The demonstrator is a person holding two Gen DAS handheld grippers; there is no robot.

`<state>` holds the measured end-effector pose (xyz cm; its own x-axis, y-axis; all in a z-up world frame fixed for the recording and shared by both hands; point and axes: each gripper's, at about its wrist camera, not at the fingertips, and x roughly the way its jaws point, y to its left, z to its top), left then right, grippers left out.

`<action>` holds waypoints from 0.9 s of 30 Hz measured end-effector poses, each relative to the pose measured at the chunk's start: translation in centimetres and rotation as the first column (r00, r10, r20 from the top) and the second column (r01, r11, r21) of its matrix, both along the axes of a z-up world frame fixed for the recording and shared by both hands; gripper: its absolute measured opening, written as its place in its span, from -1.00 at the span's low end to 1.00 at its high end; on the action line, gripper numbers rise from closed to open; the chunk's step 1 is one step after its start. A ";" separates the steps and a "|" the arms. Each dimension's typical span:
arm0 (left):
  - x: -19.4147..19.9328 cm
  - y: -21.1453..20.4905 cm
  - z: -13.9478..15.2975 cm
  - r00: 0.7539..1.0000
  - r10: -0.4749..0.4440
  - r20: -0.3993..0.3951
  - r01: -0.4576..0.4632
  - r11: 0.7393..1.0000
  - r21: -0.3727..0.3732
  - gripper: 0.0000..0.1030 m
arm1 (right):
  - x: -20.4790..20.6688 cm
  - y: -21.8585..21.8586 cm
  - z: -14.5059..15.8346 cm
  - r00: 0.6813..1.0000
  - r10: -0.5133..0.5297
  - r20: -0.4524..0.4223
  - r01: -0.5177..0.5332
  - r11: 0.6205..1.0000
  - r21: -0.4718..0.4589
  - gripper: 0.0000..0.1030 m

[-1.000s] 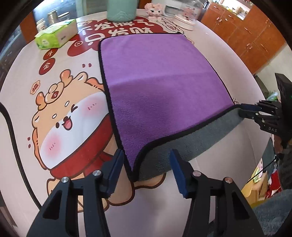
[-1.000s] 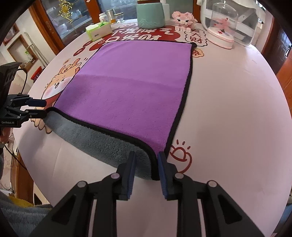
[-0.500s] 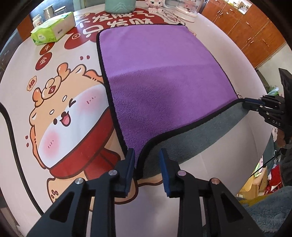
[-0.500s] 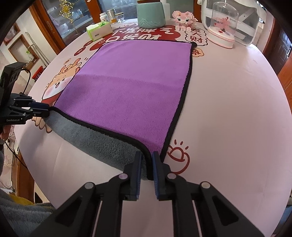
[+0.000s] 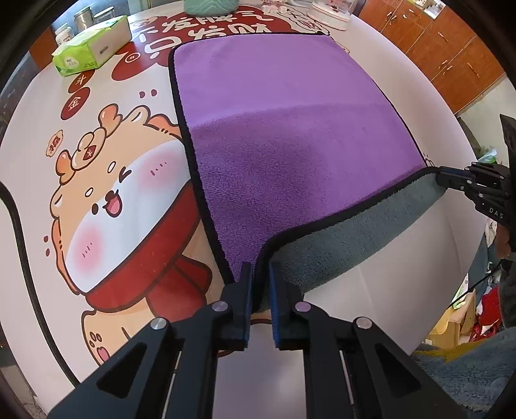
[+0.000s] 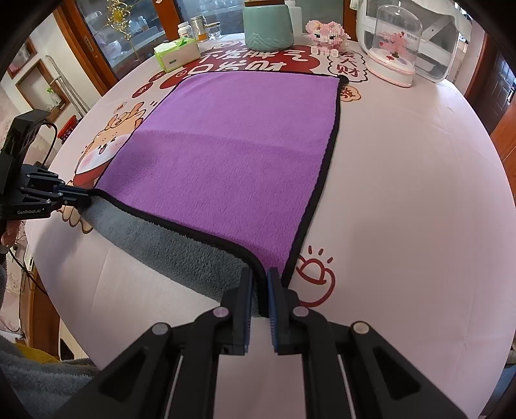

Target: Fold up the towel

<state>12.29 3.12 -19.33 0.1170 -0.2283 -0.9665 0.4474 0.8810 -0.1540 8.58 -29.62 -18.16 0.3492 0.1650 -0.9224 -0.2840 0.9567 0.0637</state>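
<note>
Pinching the near-left corner of the purple towel (image 5: 290,135), left hand-held gripper (image 5: 258,277), pads pressed onto the black-trimmed edge. Spread flat across the round desk (image 6: 403,193) with its printed cartoon cloth, near edge curled up to show the grey underside. Lying clear of the towel, far left on the desk, a green tissue pack (image 6: 175,54), with small jars behind it, too blurred to read. Standing beyond the towel's far edge, a teal ceramic pot (image 6: 267,27), top cut off by the frame, contents unseen. Sitting further right, a pink brick-built figure (image 6: 327,34), then a clear dome (image 6: 398,48) over a pink blossom tree on a white base, with a white appliance behind, partly hidden. Clamped on the near-right corner, right hand-held gripper (image 6: 259,283), pads closed on the fold of grey and purple.
</note>
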 end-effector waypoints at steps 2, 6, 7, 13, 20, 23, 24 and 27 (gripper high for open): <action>-0.2 -0.2 0.1 1.000 0.004 0.009 -0.005 1.000 0.020 -0.88 | -0.1 0.1 0.1 1.000 0.000 0.003 0.000 1.000 -0.004 -0.85; -0.9 -0.8 0.0 0.999 0.021 0.028 -0.023 0.996 0.088 -0.90 | -0.3 0.4 0.4 1.000 -0.002 0.014 0.002 1.000 -0.019 -0.89; -1.1 -1.0 0.1 0.999 0.025 0.037 -0.028 0.994 0.102 -0.90 | -0.4 0.5 0.5 1.000 -0.001 0.022 0.002 1.000 -0.024 -0.89; -2.3 -2.1 1.2 0.992 0.060 0.107 -0.078 0.982 0.172 -0.91 | -1.2 0.7 1.5 0.998 -0.013 0.059 0.015 0.999 -0.039 -0.91; -3.3 -3.2 3.8 0.969 0.112 0.220 -0.164 0.959 0.232 -0.92 | -2.2 0.9 3.3 0.993 -0.010 0.121 0.015 0.999 -0.041 -0.91; -3.7 -3.7 5.2 0.953 0.139 0.271 -0.207 0.948 0.243 -0.92 | -2.2 0.9 4.3 0.988 -0.006 0.152 0.013 0.999 -0.044 -0.91; -3.6 -3.7 5.6 0.947 0.145 0.287 -0.218 0.945 0.244 -0.92 | -2.1 1.0 4.6 0.987 -0.006 0.161 0.013 0.999 -0.046 -0.91; -3.2 -4.0 6.8 0.928 0.158 0.337 -0.249 0.937 0.245 -0.91 | -1.7 1.2 5.8 0.981 -0.007 0.193 0.018 0.998 -0.056 -0.91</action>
